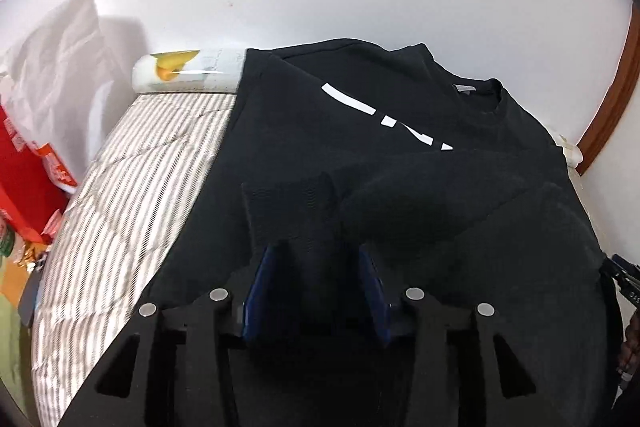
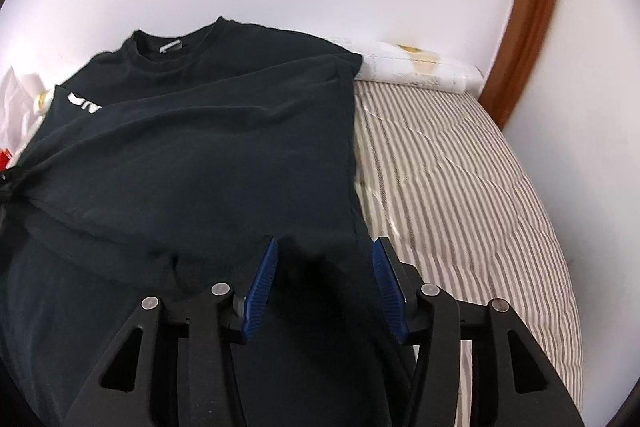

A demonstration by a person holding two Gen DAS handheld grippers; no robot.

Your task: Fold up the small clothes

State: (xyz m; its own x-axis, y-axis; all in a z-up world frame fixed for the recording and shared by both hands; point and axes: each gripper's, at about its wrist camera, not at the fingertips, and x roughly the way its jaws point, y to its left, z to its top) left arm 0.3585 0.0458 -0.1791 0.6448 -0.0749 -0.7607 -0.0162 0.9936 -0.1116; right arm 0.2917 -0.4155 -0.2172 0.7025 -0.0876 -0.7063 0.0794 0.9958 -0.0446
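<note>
A black T-shirt (image 1: 400, 167) with a white print (image 1: 384, 115) lies flat on the striped mattress (image 1: 140, 187), collar toward the wall. One sleeve is folded in over the body, its cuff (image 1: 288, 203) just ahead of my left gripper (image 1: 320, 251). That gripper hovers low over the shirt's lower part, blue pads apart, dark cloth between and under them with no visible pinch. In the right wrist view the T-shirt (image 2: 208, 147) fills the left half; my right gripper (image 2: 326, 247) stands open over its lower right hem, beside the bare mattress (image 2: 460, 167).
A white roll with a yellow print (image 1: 188, 71) (image 2: 416, 67) lies along the wall behind the shirt. A white plastic bag (image 1: 60, 59) and a red box (image 1: 20, 167) stand left of the bed. A brown wooden frame (image 2: 536, 7) rises at the right.
</note>
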